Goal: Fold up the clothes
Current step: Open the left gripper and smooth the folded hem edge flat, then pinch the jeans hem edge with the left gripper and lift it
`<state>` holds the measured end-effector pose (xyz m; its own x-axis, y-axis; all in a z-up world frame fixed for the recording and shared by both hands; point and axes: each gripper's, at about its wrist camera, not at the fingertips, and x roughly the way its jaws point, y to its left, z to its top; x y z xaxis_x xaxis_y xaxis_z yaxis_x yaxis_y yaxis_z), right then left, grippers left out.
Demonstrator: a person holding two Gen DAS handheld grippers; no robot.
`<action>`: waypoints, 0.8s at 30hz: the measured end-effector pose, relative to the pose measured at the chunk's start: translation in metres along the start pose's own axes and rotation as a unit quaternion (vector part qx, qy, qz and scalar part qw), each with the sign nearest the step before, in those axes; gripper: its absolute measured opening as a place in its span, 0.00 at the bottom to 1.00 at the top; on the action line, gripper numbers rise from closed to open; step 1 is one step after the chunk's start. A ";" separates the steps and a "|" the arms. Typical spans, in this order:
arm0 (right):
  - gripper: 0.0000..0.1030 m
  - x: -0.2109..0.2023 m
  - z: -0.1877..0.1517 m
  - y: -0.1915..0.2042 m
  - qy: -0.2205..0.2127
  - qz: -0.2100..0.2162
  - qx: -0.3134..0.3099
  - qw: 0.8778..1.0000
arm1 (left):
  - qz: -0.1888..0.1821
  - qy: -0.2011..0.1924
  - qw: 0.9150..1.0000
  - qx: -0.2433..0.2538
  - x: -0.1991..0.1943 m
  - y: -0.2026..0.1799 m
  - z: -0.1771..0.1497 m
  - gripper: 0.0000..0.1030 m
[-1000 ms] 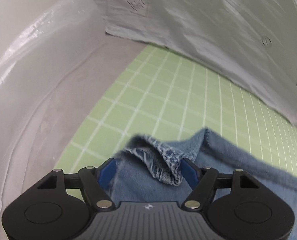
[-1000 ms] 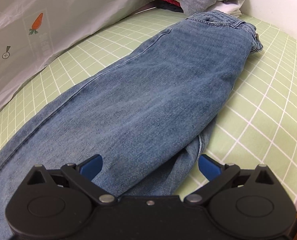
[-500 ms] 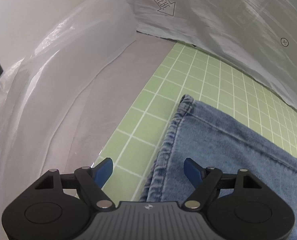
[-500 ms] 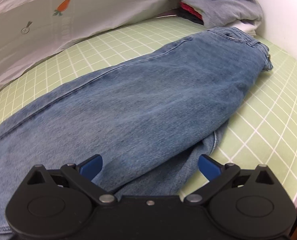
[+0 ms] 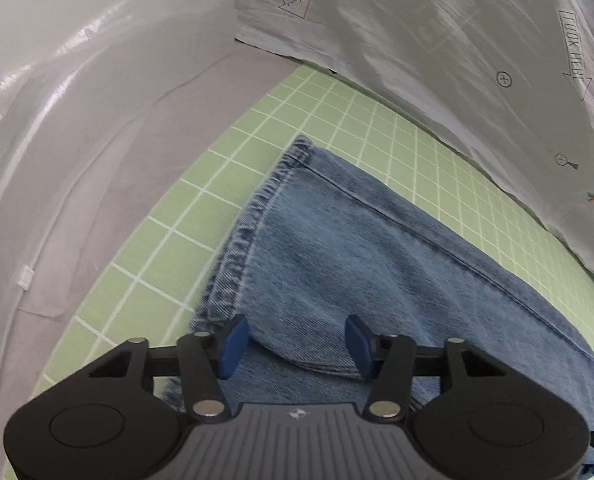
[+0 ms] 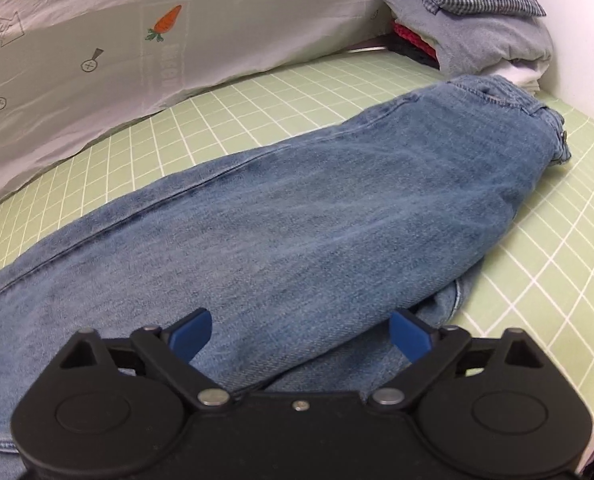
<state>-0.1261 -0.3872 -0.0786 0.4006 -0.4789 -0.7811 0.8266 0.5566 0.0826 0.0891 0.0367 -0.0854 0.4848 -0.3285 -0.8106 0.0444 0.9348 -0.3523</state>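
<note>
A pair of blue jeans [image 6: 297,216] lies lengthwise on the green gridded mat [image 6: 537,264], one leg over the other, the waistband [image 6: 509,96] at the far right. In the left wrist view the hem end of the jeans [image 5: 265,208] lies flat on the mat [image 5: 169,248]. My left gripper [image 5: 295,344] hovers open just above the denim near the hem, holding nothing. Over the thigh part of the jeans my right gripper [image 6: 301,336] stands open with wide-spread blue pads, empty.
A white sheet printed with carrots and arrows [image 6: 145,48] rises along the back of the mat. A stack of folded clothes [image 6: 469,20] sits at the far right corner. Clear plastic film [image 5: 77,128] covers the surface left of the mat. The mat's front edge [image 6: 593,392] is near right.
The left gripper let go of the bunched hem it held a second ago and pulled back; the hem now lies flat. The right gripper drew back and swung its view rightward, staying open.
</note>
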 end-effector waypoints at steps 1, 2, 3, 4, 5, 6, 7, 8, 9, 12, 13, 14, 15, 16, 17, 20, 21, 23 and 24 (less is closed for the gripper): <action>0.86 0.003 0.000 -0.003 0.008 0.003 0.010 1.000 | -0.012 0.004 1.000 -0.002 0.000 -0.001 -0.003 0.32; 0.81 0.006 0.001 -0.006 0.016 0.007 0.024 1.000 | -0.017 0.009 1.000 -0.006 0.001 -0.001 -0.004 0.31; 0.81 0.007 0.000 -0.009 0.022 0.009 0.037 0.999 | -0.020 0.013 1.000 -0.005 0.001 -0.002 -0.005 0.31; 0.81 0.008 0.000 -0.012 0.026 0.011 0.049 0.998 | -0.018 0.014 1.000 -0.010 0.002 0.000 -0.004 0.31; 0.81 0.009 -0.001 -0.016 0.027 0.013 0.060 0.998 | -0.016 0.014 1.000 -0.016 0.003 0.001 -0.004 0.31; 0.81 0.010 -0.001 -0.019 0.030 0.015 0.071 0.997 | -0.014 0.014 1.000 -0.021 0.003 0.003 -0.003 0.31; 0.80 0.011 -0.001 -0.023 0.033 0.017 0.081 0.996 | -0.011 0.014 0.999 -0.027 0.004 0.005 -0.002 0.31; 0.78 0.013 -0.001 -0.028 0.035 0.023 0.096 0.995 | -0.009 0.015 0.999 -0.032 0.005 0.007 -0.001 0.31; 0.76 0.014 0.000 -0.031 0.033 0.025 0.105 0.994 | -0.007 0.015 0.999 -0.038 0.006 0.008 0.000 0.31; 0.62 0.016 0.005 -0.039 0.028 0.029 0.131 0.991 | 0.000 0.015 0.998 -0.055 0.008 0.014 0.003 0.32; 0.60 0.017 0.007 -0.042 0.027 0.029 0.139 0.989 | 0.002 0.015 0.998 -0.060 0.009 0.015 0.003 0.33; 0.56 0.017 0.009 -0.044 0.023 0.032 0.149 0.988 | 0.005 0.016 0.998 -0.066 0.010 0.017 0.004 0.33; 0.50 0.017 0.010 -0.046 0.020 0.034 0.156 0.987 | 0.007 0.016 0.997 -0.072 0.011 0.019 0.005 0.33; 0.48 0.017 0.011 -0.049 0.019 0.035 0.162 0.986 | 0.009 0.016 0.997 -0.077 0.011 0.021 0.006 0.34; 0.46 0.017 0.012 -0.051 0.017 0.037 0.167 0.985 | 0.011 0.016 0.996 -0.083 0.012 0.023 0.007 0.34; 0.42 0.019 0.014 -0.056 0.016 0.037 0.175 0.984 | 0.015 0.016 0.995 -0.101 0.015 0.028 0.009 0.34; 0.41 0.020 0.015 -0.057 0.016 0.039 0.179 0.983 | 0.013 0.015 0.994 -0.108 0.016 0.029 0.010 0.34; 0.35 0.020 0.017 -0.060 0.016 0.042 0.187 0.981 | 0.010 0.012 0.993 -0.113 0.018 0.031 0.012 0.33; 0.32 0.020 0.018 -0.061 0.015 0.044 0.191 0.980 | 0.009 0.010 0.993 -0.116 0.019 0.032 0.013 0.32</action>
<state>-0.1618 -0.4430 -0.0882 0.4699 -0.4171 -0.7780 0.8794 0.2972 0.3718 0.1107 0.0617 -0.1057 0.4655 -0.3168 -0.8264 -0.1674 0.8854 -0.4337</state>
